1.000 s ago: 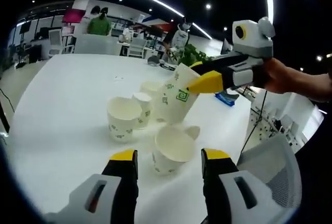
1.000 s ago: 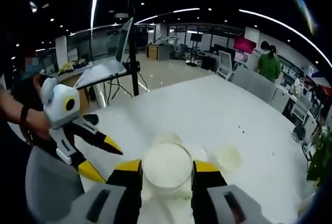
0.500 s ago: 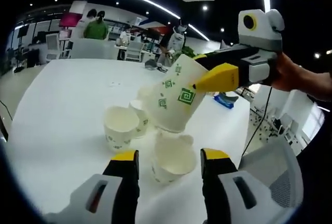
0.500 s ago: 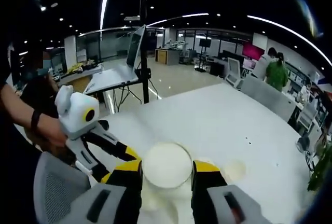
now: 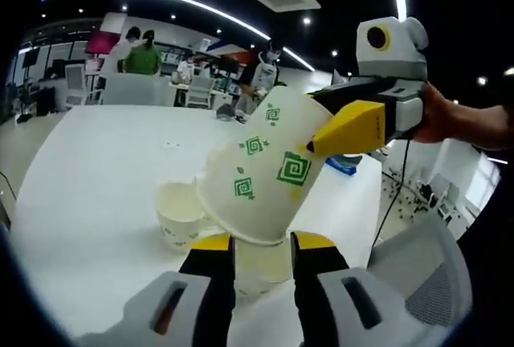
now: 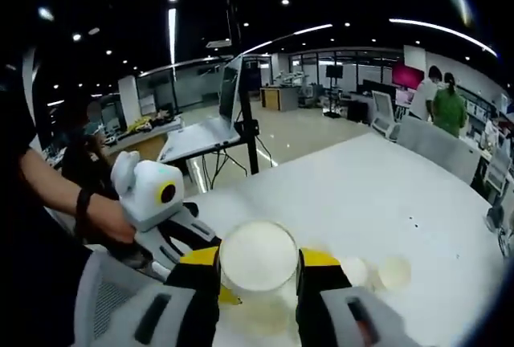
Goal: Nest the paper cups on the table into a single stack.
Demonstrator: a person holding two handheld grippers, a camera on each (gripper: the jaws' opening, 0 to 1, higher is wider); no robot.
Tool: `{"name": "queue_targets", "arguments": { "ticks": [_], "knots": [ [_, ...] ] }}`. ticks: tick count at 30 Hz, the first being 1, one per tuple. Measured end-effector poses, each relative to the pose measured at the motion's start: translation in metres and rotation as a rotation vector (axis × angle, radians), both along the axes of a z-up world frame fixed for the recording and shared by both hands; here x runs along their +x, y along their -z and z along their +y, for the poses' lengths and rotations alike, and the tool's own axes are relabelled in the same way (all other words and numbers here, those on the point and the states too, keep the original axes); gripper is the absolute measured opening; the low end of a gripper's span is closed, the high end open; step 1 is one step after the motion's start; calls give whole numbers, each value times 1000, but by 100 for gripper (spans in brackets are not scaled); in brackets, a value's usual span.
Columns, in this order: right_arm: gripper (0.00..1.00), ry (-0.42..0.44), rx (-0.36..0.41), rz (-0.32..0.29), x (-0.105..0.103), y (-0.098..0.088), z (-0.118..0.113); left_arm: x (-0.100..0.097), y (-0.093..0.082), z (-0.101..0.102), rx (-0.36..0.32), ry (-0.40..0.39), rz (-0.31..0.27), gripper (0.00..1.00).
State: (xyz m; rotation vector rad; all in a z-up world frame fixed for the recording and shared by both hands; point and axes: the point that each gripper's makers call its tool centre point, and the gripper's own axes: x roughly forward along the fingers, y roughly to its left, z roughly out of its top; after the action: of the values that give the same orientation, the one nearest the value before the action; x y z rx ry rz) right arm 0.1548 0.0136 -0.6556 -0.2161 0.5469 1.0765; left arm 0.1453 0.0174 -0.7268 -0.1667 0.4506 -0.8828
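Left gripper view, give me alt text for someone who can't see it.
The right gripper holds a tilted paper cup with green square spirals just above another cup that sits between the left gripper jaws on a white table. A third cup stands to the left.

tilted green-patterned cup [image 5: 261, 174], cups [image 5: 181, 212] on table

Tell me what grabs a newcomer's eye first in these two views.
The big green-patterned paper cup, tilted and clamped in the right gripper, hangs just above a plain cup that sits between the left gripper's jaws on the white table. In the right gripper view, the held cup's round white opening sits dead centre.
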Motion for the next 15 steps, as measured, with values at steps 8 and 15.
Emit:
{"name": "queue_targets", "arguments": {
  "ticks": [8,15],
  "knots": [
    [35,-21,23,9,2,0,1,-6,-3,0,7,26,-22,10],
    [35,-28,36,29,1,1,1,-7,1,2,26,50,-34,1]
  ]
}}
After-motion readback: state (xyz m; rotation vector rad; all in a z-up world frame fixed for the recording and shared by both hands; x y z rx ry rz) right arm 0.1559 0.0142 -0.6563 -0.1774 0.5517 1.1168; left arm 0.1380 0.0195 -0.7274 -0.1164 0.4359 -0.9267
